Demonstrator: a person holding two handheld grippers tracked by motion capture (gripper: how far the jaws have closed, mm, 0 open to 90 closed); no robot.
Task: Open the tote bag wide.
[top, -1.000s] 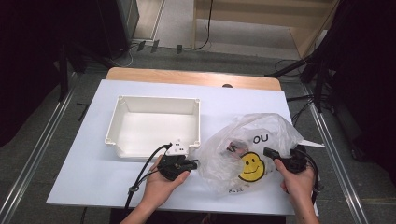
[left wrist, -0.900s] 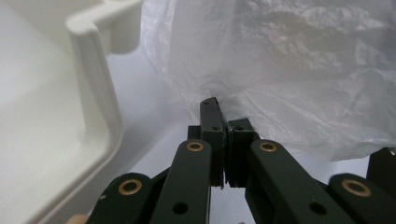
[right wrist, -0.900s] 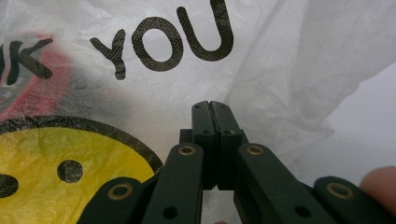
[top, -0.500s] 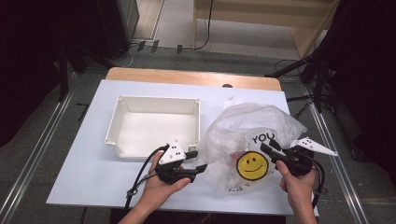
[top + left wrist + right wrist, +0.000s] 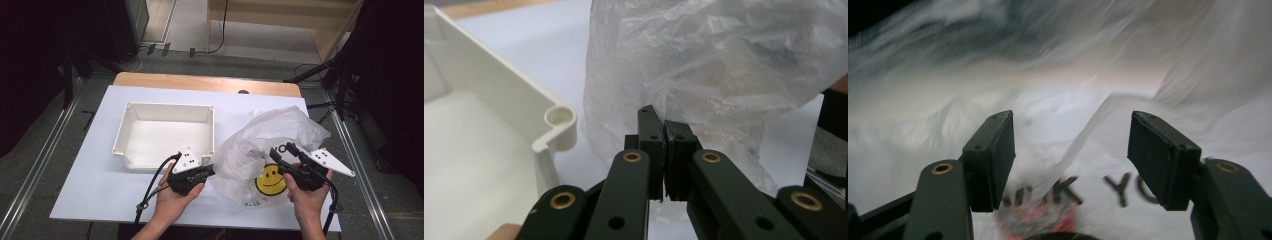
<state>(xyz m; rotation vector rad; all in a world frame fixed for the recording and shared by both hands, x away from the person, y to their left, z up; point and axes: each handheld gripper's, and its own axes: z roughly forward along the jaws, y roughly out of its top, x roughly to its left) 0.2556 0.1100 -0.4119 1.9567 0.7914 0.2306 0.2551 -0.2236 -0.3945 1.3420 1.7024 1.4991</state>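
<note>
Keep the left gripper (image 5: pixel 663 150) pinched on the edge of the plastic bag (image 5: pixel 270 145), which sits on the bench just right of the white tray (image 5: pixel 167 132). The right gripper (image 5: pixel 1070 155) has just been opening, so bring its spread jaws onto the opposite film edge before closing. The bag is thin, crinkled and translucent; the tray is rigid, smooth plastic.

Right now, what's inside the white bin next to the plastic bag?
The white bin looks empty: its bare pale floor shows in the high view. Its nearest strip of floor hides behind the front wall and the left tongs.
</note>
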